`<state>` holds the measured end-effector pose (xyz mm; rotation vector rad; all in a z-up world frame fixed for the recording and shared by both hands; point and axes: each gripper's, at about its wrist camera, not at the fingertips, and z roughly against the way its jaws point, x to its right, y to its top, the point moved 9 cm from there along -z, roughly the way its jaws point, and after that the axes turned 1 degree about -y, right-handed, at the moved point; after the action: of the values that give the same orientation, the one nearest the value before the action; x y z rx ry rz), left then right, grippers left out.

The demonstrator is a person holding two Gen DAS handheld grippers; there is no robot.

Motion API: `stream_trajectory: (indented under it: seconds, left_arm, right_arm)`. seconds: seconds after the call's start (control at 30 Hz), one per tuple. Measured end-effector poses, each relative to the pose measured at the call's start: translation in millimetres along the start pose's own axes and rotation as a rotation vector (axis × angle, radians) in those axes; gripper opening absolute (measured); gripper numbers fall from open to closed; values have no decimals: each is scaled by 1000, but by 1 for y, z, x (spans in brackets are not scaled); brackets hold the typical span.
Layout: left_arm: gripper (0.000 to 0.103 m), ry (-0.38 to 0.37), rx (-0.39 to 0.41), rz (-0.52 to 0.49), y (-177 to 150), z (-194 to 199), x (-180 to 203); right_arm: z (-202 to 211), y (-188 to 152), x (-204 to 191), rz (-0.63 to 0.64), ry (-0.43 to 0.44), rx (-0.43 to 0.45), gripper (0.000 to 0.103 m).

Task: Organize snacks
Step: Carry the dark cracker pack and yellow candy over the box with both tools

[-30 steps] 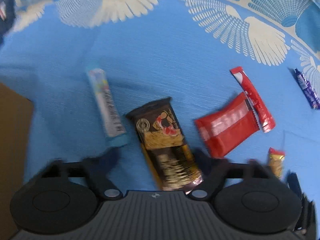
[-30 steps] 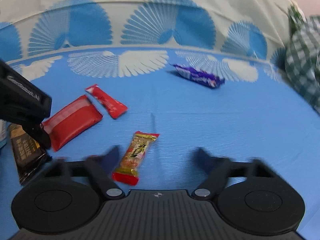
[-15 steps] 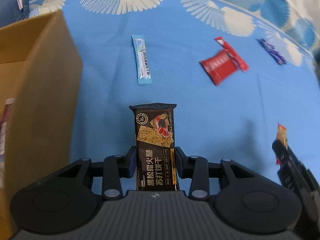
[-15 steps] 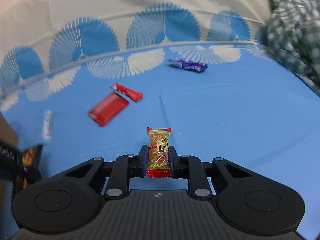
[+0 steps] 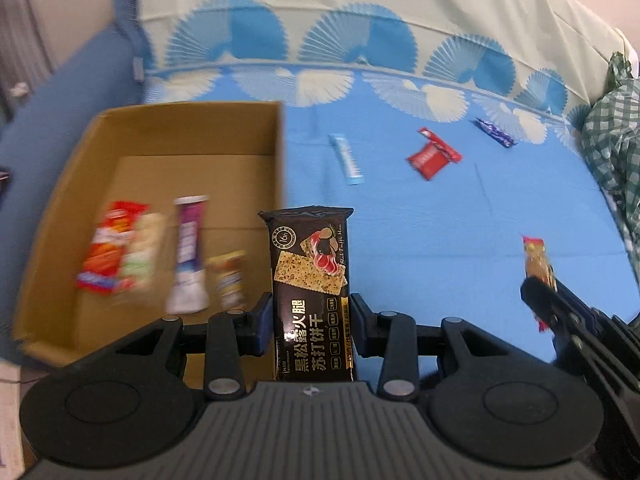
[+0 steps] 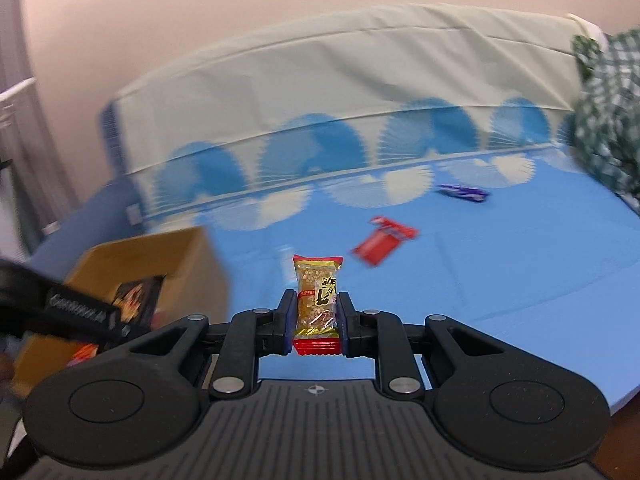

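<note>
The left tongs (image 5: 312,320) are clamped on the lower half of a black cracker packet (image 5: 310,292), gripped by its long edges so the packet stands upright and its free end leads toward the cardboard box (image 5: 192,128). The right tongs (image 6: 316,320) pinch a small gold peanut bar (image 6: 317,300) the same way, sides squeezed, red crimped end at the bottom. Both snacks hang clear of the blue cloth (image 5: 400,220) on the table, which suggests they are being carried to the box rather than picked or dropped. In the left view the black packet sits just right of the box's near wall, not yet over the opening; the right tongs are further off to the right. Inside the box already lie a red-and-white packet (image 5: 120,252), a purple stick (image 5: 188,252) and a small gold packet (image 5: 228,276). Out on the cloth a pale blue stick (image 5: 346,158), two red packets (image 5: 432,156) touching each other and a purple bar (image 5: 494,133) remain to be gathered
</note>
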<state>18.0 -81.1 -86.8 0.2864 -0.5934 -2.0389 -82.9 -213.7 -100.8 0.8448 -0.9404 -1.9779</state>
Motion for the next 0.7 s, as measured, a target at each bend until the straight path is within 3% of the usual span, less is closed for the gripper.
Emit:
stream_trajectory:
  seconds: [0.3,0.7]
  left_arm:
    - [43,54,58,52,-77,71,-84]
    - [43,10,169,120,-107,124,-112]
  right_arm:
    - [80,-50,-99,78,165,-70,22]
    - [132,-53,-145,198,171,24,22]
